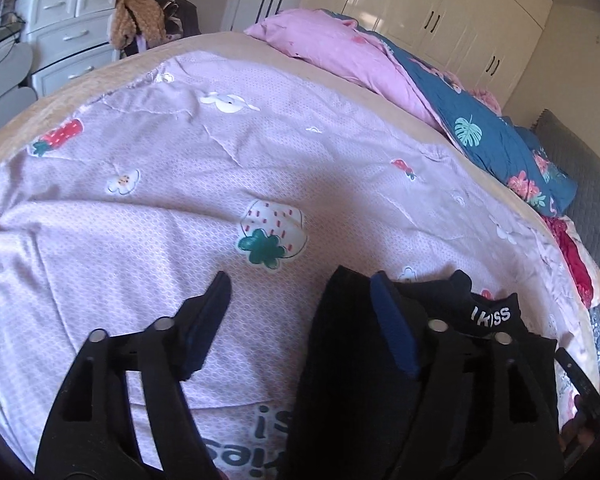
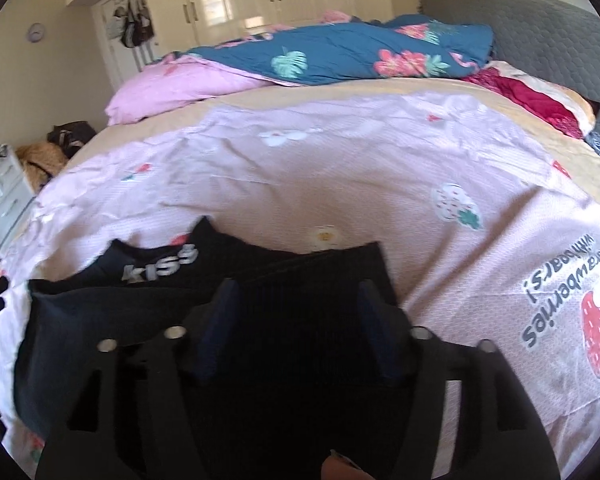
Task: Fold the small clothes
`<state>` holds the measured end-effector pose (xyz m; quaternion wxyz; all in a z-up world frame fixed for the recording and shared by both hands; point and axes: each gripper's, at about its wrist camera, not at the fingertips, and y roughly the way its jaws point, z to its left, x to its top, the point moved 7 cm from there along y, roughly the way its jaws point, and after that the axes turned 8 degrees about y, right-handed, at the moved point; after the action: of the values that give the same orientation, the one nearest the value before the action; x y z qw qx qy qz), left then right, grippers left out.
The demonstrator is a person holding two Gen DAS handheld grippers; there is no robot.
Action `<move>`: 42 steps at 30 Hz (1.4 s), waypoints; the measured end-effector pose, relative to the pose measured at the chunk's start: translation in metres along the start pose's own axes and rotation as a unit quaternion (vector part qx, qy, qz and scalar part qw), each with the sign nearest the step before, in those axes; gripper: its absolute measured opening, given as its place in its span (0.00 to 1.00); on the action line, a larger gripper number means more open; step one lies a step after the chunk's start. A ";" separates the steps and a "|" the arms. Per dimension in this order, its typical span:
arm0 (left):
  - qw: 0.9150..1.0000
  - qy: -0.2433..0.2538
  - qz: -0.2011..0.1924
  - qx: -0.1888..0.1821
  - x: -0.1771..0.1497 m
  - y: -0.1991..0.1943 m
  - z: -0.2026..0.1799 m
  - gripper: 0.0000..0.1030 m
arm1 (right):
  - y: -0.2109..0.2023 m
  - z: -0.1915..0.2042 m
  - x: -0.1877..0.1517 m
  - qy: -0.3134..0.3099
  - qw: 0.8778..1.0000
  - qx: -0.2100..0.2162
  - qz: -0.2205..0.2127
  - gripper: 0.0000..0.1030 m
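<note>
A small black garment (image 1: 352, 364) with white "KISS" lettering lies on the pink strawberry-print sheet (image 1: 180, 184) at the near edge of the bed. My left gripper (image 1: 300, 284) is open; its right finger rests on the garment's left part and its left finger is over bare sheet. In the right wrist view the same garment (image 2: 100, 320) spreads under my right gripper (image 2: 298, 290), which is open with both fingers (image 2: 224, 312) over the ribbed black cloth.
A pink pillow (image 1: 320, 52) and a blue floral quilt (image 1: 480, 124) lie piled at the far side of the bed. A red cloth (image 2: 532, 104) lies by the grey headboard (image 2: 540, 28). White drawers (image 1: 68, 28) stand beyond the bed.
</note>
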<state>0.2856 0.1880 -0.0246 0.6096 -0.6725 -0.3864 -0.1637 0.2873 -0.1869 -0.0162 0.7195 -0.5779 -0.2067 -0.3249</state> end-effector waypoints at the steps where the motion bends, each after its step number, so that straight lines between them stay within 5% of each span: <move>1: 1.000 0.004 0.012 -0.007 -0.001 0.002 -0.001 0.67 | -0.003 0.005 -0.001 -0.001 1.000 0.008 0.002 0.69; 7: 0.997 0.057 0.043 0.003 -0.006 0.004 -0.004 0.68 | -0.014 0.058 -0.013 -0.042 0.997 0.058 0.018 0.77; 13: 0.997 0.058 0.056 0.011 -0.014 0.015 0.001 0.75 | -0.025 0.109 -0.035 -0.083 0.991 0.098 0.037 0.84; 19: 0.996 0.060 0.057 0.028 -0.014 0.015 0.010 0.91 | -0.049 0.163 -0.060 -0.152 0.978 0.140 0.038 0.91; 28: 0.995 0.056 0.068 0.037 -0.013 0.014 0.018 0.91 | -0.065 0.212 -0.100 -0.241 0.955 0.163 0.055 0.95; 37: 0.991 0.044 0.111 -0.058 -0.028 0.031 0.003 0.91 | -0.069 0.247 -0.164 -0.359 0.914 0.169 0.081 0.95; 42: 0.986 0.064 0.133 -0.076 -0.039 0.048 -0.013 0.91 | -0.062 0.259 -0.197 -0.435 0.890 0.123 0.057 0.95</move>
<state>0.2982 0.1653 -0.0827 0.5968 -0.7502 -0.2399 -0.1529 0.1256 0.1008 -0.0415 0.6405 -0.5790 -0.5036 0.0284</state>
